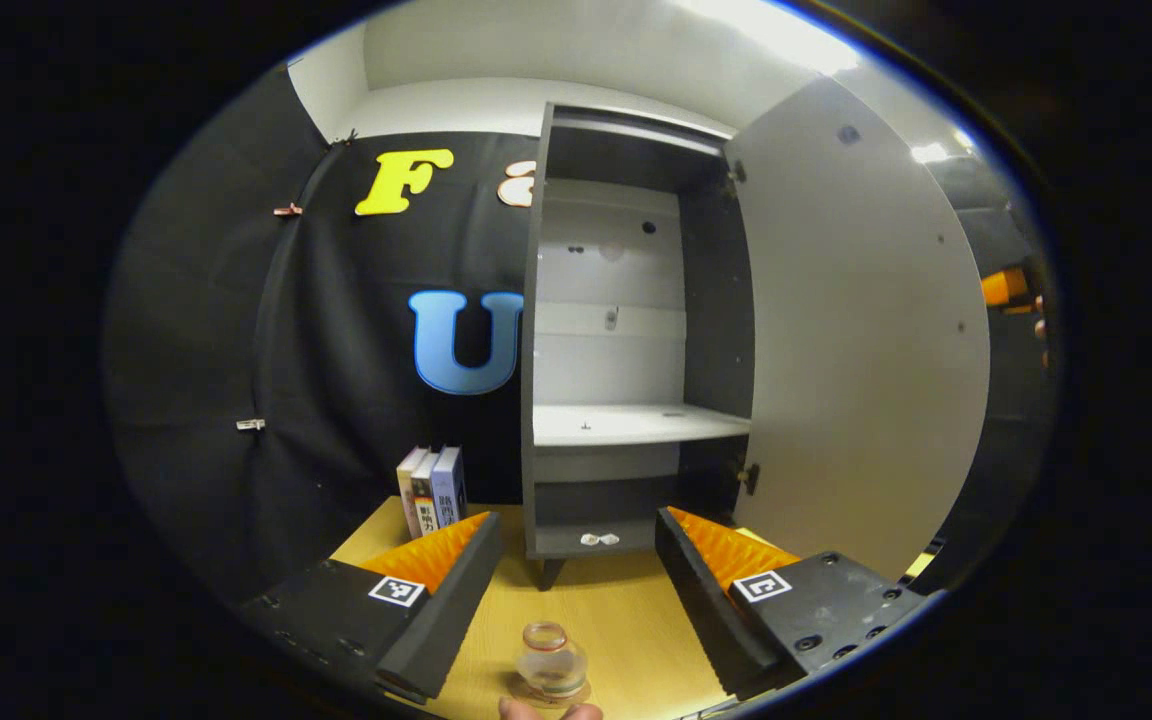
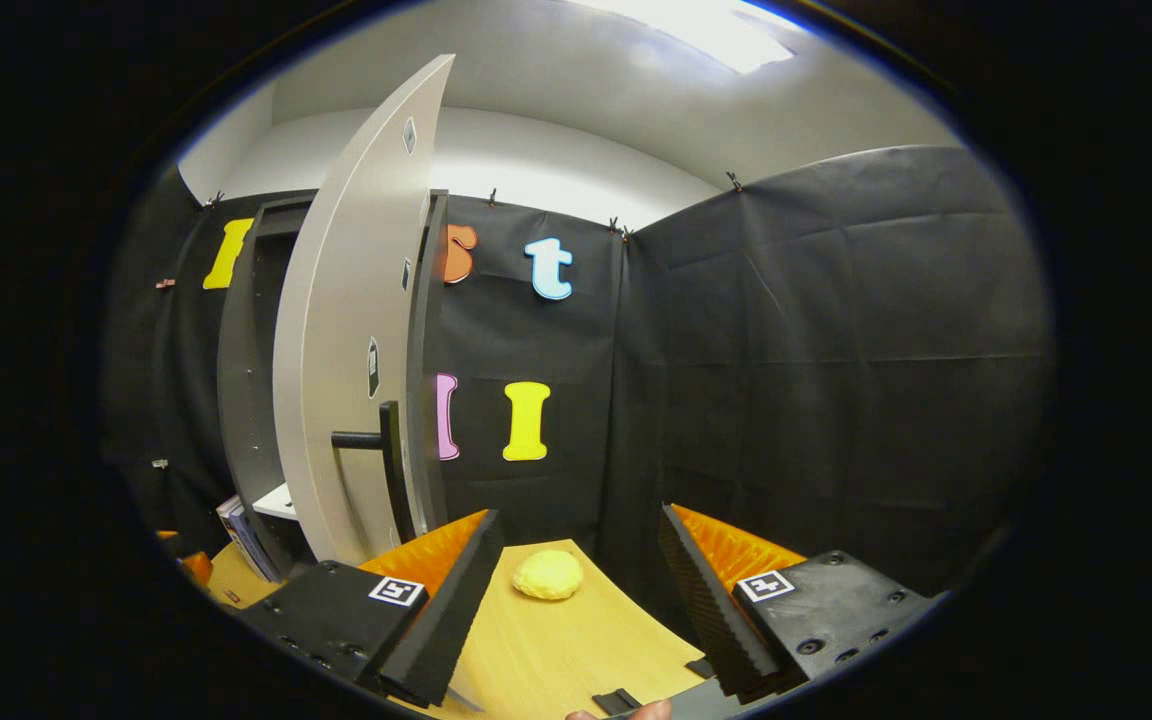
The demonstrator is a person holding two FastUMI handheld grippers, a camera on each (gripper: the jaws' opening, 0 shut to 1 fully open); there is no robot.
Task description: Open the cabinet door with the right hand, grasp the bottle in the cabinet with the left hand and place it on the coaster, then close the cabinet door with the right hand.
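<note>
A small clear glass bottle (image 1: pixel 550 658) stands upright on the wooden table (image 1: pixel 626 610), low in the left gripper view, on a thin coaster (image 1: pixel 581 691) whose rim barely shows. My left gripper (image 1: pixel 576 522) is open; the bottle sits back between its fingers, touching neither. The grey cabinet (image 1: pixel 636 425) faces it, with its door (image 1: pixel 856 350) swung wide to the right and its shelves bare. In the right gripper view my right gripper (image 2: pixel 578 520) is open and holds nothing. The door (image 2: pixel 356 330) stands to its left, edge-on, with its dark handle (image 2: pixel 386 465) apart from the fingers.
Three books (image 1: pixel 431 490) stand left of the cabinet against the booth wall. A yellow round lump (image 2: pixel 546 575) lies on the table (image 2: pixel 556 650) ahead of the right gripper. A small dark piece (image 2: pixel 621 700) lies at the table's near edge. A fingertip (image 1: pixel 546 711) shows below the bottle.
</note>
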